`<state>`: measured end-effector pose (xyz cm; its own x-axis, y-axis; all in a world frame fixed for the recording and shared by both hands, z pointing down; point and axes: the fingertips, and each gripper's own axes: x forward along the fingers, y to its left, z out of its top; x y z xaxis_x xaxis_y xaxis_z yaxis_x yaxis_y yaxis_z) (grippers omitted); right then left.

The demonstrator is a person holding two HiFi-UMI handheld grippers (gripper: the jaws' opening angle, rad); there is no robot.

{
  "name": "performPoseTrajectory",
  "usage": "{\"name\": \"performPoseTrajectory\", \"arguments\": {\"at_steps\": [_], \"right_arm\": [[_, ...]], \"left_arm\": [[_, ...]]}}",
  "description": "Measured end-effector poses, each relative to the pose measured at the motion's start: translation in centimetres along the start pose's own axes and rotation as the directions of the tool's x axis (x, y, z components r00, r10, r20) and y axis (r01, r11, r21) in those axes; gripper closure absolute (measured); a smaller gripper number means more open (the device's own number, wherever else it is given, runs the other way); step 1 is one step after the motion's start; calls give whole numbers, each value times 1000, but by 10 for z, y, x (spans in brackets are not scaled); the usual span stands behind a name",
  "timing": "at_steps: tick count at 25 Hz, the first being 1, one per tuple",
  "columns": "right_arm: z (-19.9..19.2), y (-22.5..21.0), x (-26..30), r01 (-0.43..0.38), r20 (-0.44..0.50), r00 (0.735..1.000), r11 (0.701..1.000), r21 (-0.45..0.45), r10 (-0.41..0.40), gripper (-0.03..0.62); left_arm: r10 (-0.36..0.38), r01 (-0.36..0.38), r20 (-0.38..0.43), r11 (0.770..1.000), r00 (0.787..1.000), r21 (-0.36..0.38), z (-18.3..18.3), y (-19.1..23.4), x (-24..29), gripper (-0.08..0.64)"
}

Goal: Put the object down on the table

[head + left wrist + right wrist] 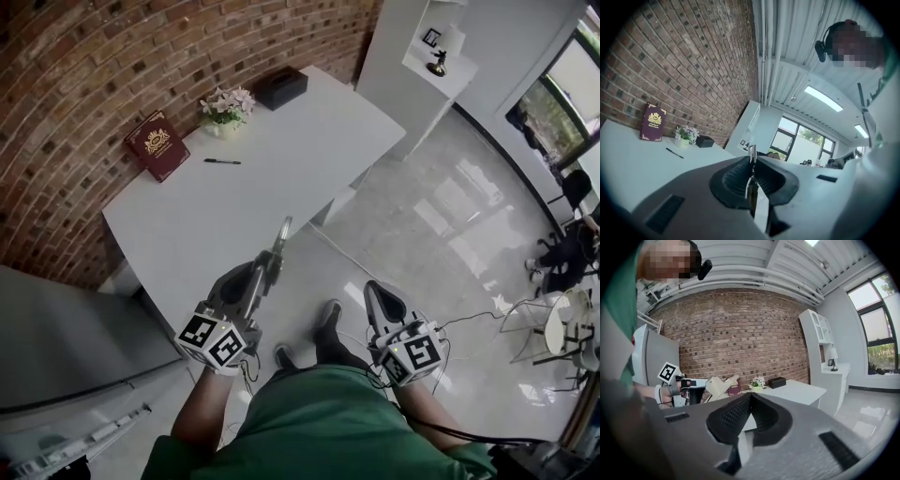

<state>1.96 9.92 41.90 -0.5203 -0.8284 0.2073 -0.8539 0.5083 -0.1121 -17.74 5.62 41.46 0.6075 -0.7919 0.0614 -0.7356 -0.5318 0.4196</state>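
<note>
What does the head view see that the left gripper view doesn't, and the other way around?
Only the head view shows the right claw, the person's shoes and the shiny floor. Only the left gripper view shows the ceiling lights. Both show the white table with the red book, flowers, pen and black box, and the left claw shut on a thin metal piece.
</note>
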Motion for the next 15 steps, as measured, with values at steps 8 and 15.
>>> {"name": "performPoseTrajectory", "arguments": {"at_steps": [8,15], "right_arm": [[19,-45,66,-103,34,994,994,31,102,591],[24,-102,106,-200,15,980,979,43,199,591]], "left_arm": [[73,-73,-2,997,997,29,7,28,47,534],[194,-194,-20,981,981,7,-3,49,107,534]]}}
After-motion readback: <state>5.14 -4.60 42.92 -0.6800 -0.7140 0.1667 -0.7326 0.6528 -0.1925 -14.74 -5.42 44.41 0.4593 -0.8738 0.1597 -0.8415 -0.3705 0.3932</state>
